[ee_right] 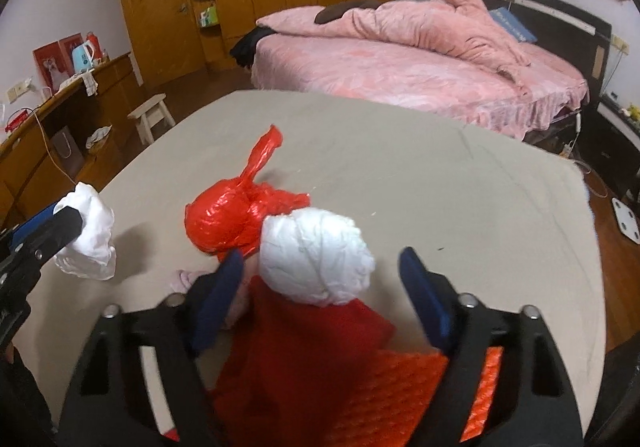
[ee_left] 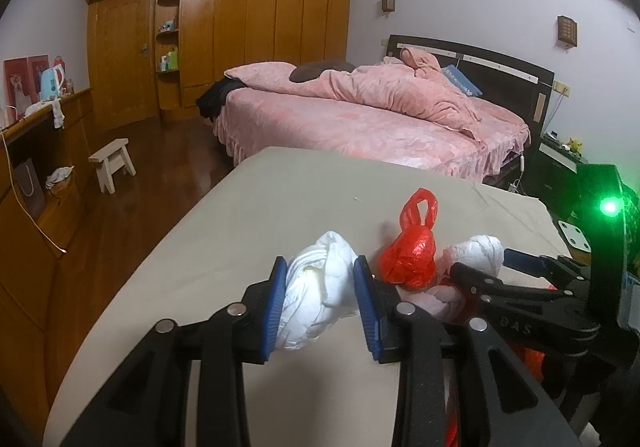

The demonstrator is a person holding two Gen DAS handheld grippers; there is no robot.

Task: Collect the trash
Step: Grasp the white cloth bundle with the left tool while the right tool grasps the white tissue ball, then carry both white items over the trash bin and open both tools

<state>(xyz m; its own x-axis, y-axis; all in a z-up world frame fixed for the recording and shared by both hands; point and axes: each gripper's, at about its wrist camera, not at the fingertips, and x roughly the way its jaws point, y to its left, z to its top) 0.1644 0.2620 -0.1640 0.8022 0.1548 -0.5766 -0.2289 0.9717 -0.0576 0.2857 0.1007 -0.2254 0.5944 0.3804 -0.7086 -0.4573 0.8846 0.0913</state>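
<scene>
We've got the left gripper (ee_left: pixel 320 301) clamped on a crumpled white wad (ee_left: pixel 320 295), just left of the red plastic bag (ee_left: pixel 412 251) on the counter (ee_left: pixel 248 215). Our right gripper (ee_right: pixel 320 287) is spread wide around a white tissue ball (ee_right: pixel 316 255) right beside the bag, probably not touching it.

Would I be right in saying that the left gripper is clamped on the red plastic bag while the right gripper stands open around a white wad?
Not quite. The left gripper is clamped on a crumpled white wad, not the red plastic bag, which lies loose on the beige table, as the left wrist view shows. The right gripper does stand open around the other white wad.
</scene>
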